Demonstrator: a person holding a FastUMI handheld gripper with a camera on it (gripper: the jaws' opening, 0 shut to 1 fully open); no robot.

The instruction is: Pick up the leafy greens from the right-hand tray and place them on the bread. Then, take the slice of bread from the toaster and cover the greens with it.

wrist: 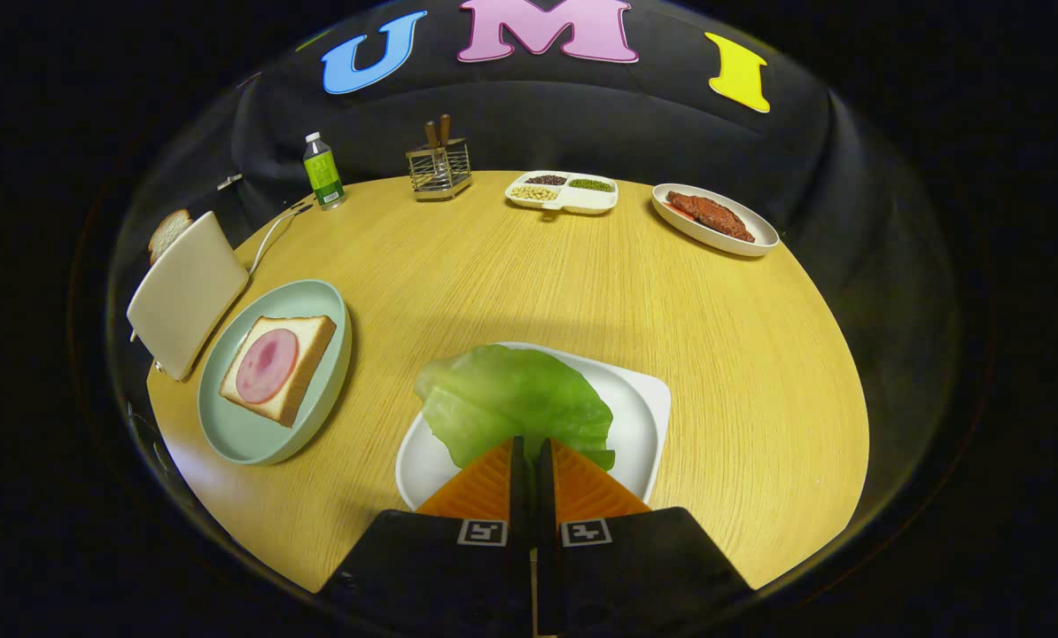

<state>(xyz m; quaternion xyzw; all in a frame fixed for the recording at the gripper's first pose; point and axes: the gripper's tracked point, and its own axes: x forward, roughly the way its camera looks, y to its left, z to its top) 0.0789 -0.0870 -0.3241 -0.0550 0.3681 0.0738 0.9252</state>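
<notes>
Your fingers [532,447] are pinched nearly together on the near edge of the leafy greens [511,399]; lift gently off the white tray [649,416], then carry toward the bread [276,368].

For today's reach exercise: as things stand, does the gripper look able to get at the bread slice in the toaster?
Probably yes. The bread slice stands up out of the toaster, nothing covering it. The gripper, fingers nearly shut over the lettuce leaf, would have to cross bare table past the green plate.
</notes>
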